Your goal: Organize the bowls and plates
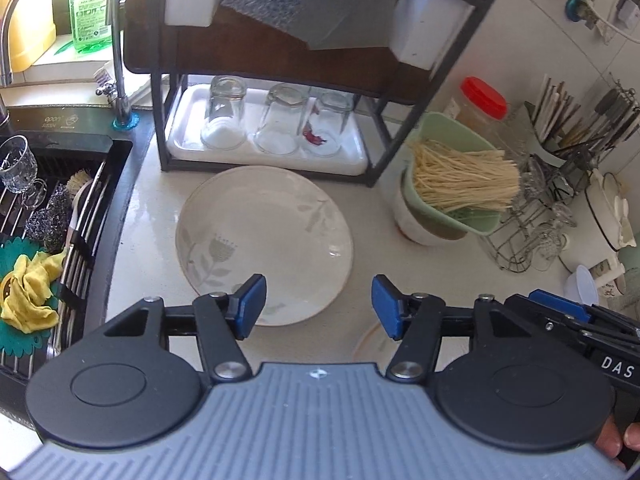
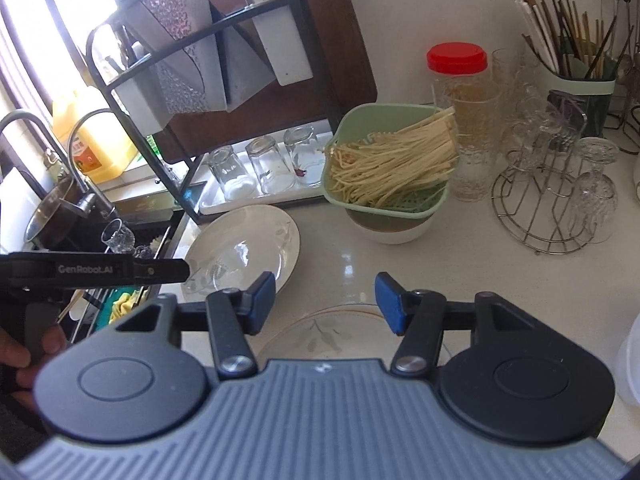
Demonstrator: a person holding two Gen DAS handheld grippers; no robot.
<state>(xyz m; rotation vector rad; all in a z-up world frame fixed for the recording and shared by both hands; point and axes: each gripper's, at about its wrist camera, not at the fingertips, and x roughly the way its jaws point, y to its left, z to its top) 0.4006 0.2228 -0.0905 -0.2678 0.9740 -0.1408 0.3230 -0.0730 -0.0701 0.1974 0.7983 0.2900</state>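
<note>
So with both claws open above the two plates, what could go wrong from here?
1. The leaf-patterned plate lies flat on a wet-looking counter; the left claw might slip on its rim.
2. The noodle strainer perches on a bowl close by; a swing could tip it.
3. The second plate sits partly hidden under the right claw.

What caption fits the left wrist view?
Open left tongs hover over a white leaf-patterned ceramic plate before a black rack of upturned glasses.

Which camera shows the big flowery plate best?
The left wrist view: the big plate fills the middle, flower pattern clear, only its near edge hidden by a pad. The right wrist view shows the same plate smaller, off to the left and partly covered.
</note>
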